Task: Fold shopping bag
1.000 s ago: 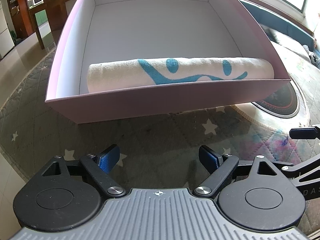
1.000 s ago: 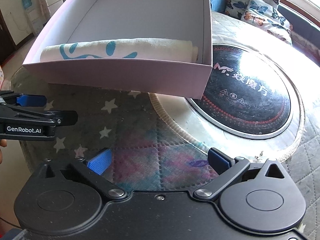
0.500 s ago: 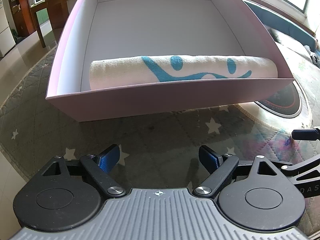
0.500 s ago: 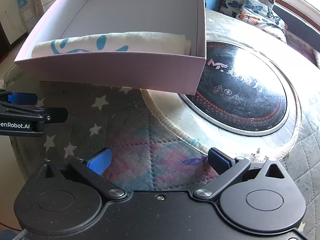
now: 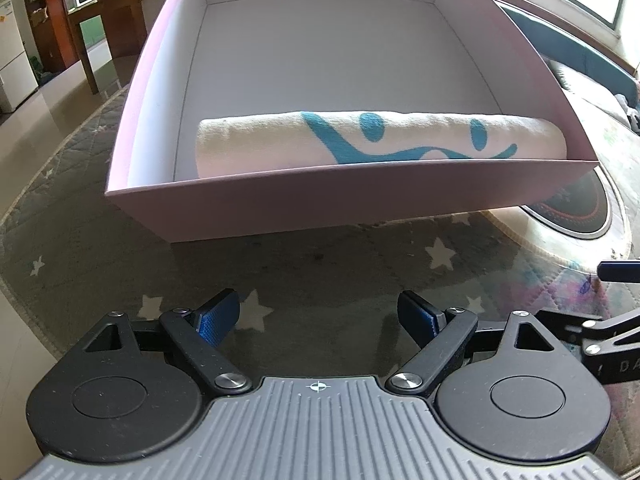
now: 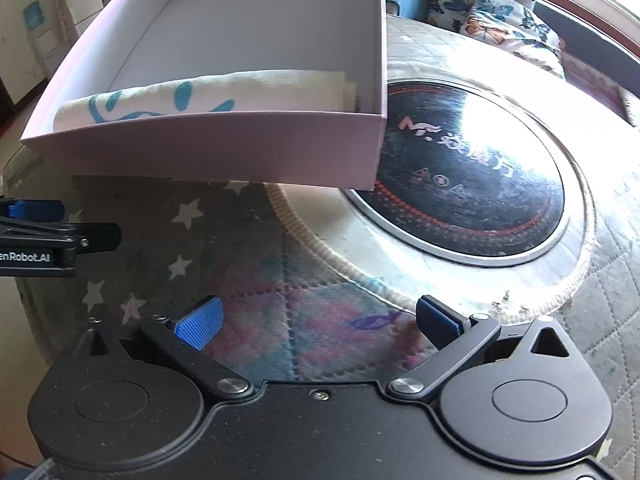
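The shopping bag [image 5: 380, 142], already rolled, is shown laid inside the pink box [image 5: 320, 208] at 12 o'clock, while left tongs [image 5: 320, 316] and right tongs [image 6: 316, 320] are held apart and empty; little appears left.

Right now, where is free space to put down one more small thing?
Inside the pink box, the white floor behind the rolled bag is bare. The starred cloth between the box and both grippers is bare too. The box's front strip is crowded by the bag.
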Demonstrator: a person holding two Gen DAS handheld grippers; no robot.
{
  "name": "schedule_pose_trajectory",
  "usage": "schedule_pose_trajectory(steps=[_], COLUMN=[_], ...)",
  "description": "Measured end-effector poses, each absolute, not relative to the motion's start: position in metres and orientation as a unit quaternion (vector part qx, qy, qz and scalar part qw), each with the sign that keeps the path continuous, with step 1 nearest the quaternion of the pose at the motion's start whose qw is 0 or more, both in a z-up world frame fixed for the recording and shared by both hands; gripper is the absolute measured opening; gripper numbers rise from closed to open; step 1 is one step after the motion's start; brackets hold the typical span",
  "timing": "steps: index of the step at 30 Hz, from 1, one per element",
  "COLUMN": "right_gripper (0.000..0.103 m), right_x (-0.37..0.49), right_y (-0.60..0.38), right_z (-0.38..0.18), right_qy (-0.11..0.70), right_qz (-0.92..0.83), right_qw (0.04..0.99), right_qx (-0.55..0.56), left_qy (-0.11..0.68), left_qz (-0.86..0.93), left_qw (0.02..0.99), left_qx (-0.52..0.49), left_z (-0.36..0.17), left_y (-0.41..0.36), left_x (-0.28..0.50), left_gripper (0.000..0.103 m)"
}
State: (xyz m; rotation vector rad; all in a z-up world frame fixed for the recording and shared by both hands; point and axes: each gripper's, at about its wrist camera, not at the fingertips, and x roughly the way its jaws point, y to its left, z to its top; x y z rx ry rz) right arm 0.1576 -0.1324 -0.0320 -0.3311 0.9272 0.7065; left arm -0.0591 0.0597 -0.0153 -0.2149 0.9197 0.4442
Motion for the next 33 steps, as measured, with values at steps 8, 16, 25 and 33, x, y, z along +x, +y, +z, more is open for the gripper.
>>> schedule_pose_trajectory(steps=[8,16,25,33], right_gripper=[0.103,0.103,0.103,0.103], right_x=[0.164,0.173,0.183,0.195], right_y=[-0.146,-0.165,-0.189,-0.217], right_z=[-0.032,-0.034,-0.036,-0.038], right_qy=[0.433,0.429,0.426,0.418], right_qz=[0.318,0.301,0.278,0.253], right_qw=[0.830,0.841,0.853,0.865], right_qx=[-0.150,-0.135,-0.120,-0.114], left_qy=[0.438,0.434,0.425,0.414], left_qz=[0.222,0.233,0.251,0.276], left_qw=[0.864,0.863,0.861,0.857], left_qx=[-0.108,-0.112,-0.121,-0.132], left_z=[-0.016,-0.015,-0.014,-0.015], left_y=[0.065,0.072,0.083,0.097], left_x=[-0.066,-0.074,-0.085,-0.098], left_gripper=[0.087,0.087,0.087,0.087])
